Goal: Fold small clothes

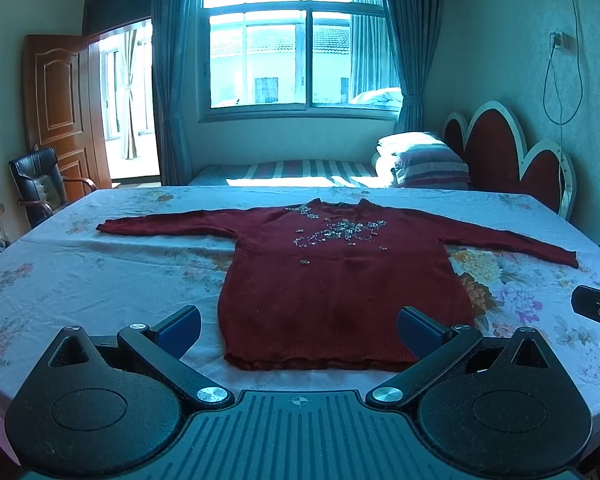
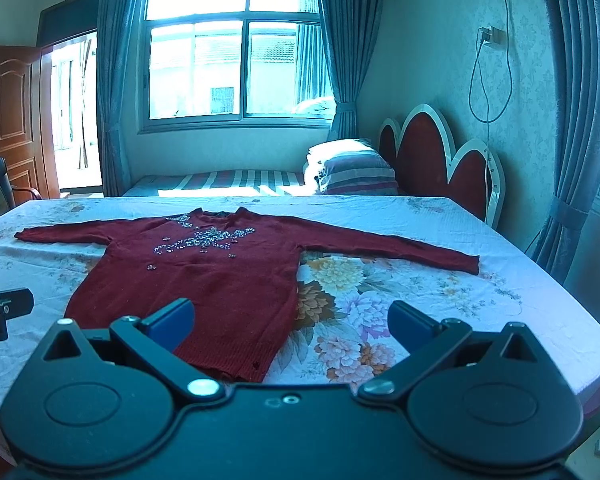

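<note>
From the left wrist camera, the near edge of the table [image 1: 100, 280] is cut off behind the body of the left gripper [image 1: 299, 328], whose blue-padded fingers [image 1: 180, 330] stand wide apart with nothing between them. The dark red sweater [image 1: 340, 280] lies flat on the flowered cloth, front up, hem nearest the camera, both sleeves stretched out sideways; the right finger pad covers a corner of its hem. The beaded trim [image 1: 340, 232] on the chest is too small to make out in detail. At the right edge a black piece of the right gripper [image 1: 598, 312] is cut off by the frame, so from here its jaws cannot be judged. Beyond the table stand a striped bed [image 1: 284, 170] with a pillow [image 1: 428, 166], a red scalloped headboard [image 1: 496, 148], a bright window [image 1: 300, 40] with blue curtains, a wooden door [image 1: 56, 108] and a black armchair [image 1: 36, 184].

From the right wrist camera, the right gripper [image 2: 290, 324] is also spread wide and empty, hanging over the table [image 2: 520, 320] beside the sweater's [image 2: 204, 272] lower right side; its left finger hides part of the hem. A dark block of the left gripper [image 2: 4, 308] shows at the left edge, mostly out of frame. The outdoor scene through the window [image 2: 236, 40] is washed out. A cable [image 2: 492, 60] loops down the wallpapered wall from a socket, and a curtain [image 2: 580, 120] hangs at right.
</note>
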